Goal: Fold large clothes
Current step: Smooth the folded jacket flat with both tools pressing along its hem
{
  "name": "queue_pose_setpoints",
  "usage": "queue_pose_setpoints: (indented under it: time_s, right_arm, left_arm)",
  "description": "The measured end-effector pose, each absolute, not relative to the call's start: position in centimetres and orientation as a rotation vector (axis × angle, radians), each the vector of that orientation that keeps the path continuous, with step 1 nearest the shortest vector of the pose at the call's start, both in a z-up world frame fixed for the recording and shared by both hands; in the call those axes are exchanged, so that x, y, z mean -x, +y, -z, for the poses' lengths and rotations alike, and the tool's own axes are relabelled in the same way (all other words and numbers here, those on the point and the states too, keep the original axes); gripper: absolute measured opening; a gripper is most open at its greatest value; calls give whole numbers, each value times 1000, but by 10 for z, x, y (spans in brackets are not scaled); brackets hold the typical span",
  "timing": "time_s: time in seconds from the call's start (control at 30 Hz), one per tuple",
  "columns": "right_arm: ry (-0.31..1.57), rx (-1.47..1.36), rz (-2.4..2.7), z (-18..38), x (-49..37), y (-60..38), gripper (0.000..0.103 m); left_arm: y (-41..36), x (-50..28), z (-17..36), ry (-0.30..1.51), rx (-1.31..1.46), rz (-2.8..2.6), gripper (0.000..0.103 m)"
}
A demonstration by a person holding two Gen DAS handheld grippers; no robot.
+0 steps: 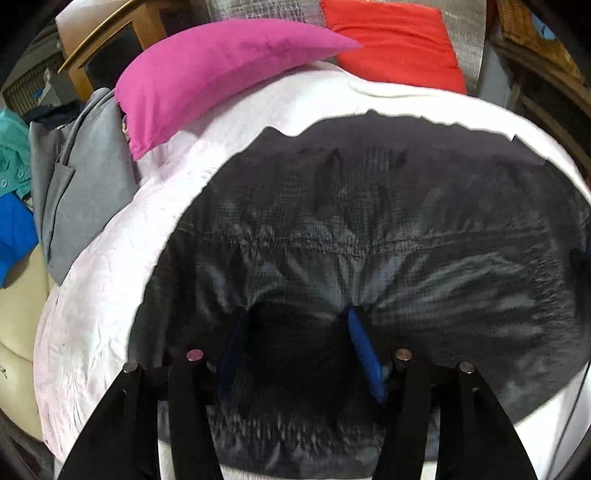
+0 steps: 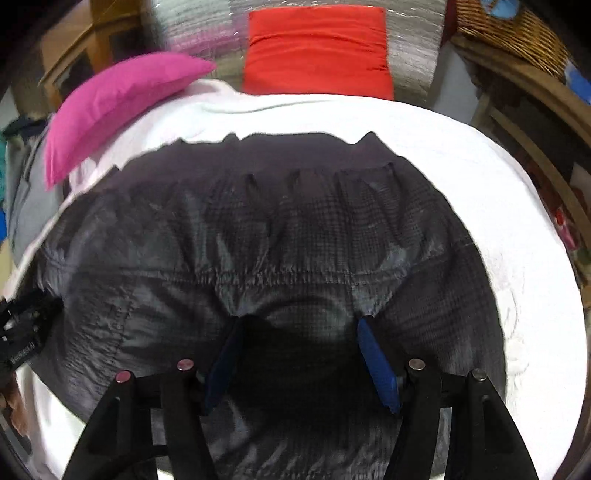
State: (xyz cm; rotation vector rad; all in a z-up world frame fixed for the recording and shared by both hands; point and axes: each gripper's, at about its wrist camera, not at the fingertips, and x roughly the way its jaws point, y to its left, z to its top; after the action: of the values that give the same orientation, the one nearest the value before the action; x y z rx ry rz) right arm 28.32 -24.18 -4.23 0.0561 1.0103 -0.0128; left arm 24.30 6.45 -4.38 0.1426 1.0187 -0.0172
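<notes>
A dark grey checked garment (image 1: 369, 229) with a gathered elastic seam lies spread on a white bed cover (image 1: 110, 288). It also shows in the right wrist view (image 2: 288, 236) on the same cover (image 2: 498, 206). My left gripper (image 1: 299, 314) is open, its blue pads pressed down on the cloth's near part with fabric bunched between them. My right gripper (image 2: 301, 323) is open too, its pads set on the cloth just below the gathered seam. The left gripper's body shows at the left edge of the right wrist view (image 2: 22, 332).
A pink pillow (image 1: 221, 70) and a red pillow (image 1: 395, 40) lie at the bed's far end. Grey clothing (image 1: 81, 192) and teal and blue items (image 1: 14, 206) are heaped at the left. A wicker basket (image 2: 517, 33) on wooden furniture stands at the right.
</notes>
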Motion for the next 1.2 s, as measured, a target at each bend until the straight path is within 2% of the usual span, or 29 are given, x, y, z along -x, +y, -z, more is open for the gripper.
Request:
queue_pose_setpoints:
  time_s: [0.13, 0.27, 0.57, 0.83, 1.1, 1.2]
  right_arm:
    - [884, -43, -42, 9, -248, -226, 69]
    - [850, -68, -115, 4, -231, -201, 69]
    - [950, -29, -103, 78, -232, -179, 69]
    - [954, -23, -83, 82, -232, -175, 69]
    - [855, -96, -63, 36, -205, -204, 69]
    - [906, -113, -38, 47, -209, -219, 69]
  left_arm:
    - [65, -214, 18, 924, -108, 51, 58]
    - [50, -198, 12, 900, -92, 88, 58]
    - [29, -200, 64, 969, -152, 65, 61]
    - [22, -202, 68, 966, -186, 43, 62]
    - [47, -193, 35, 935, -131, 46, 62]
    - [55, -194, 42, 965, -120, 36, 62]
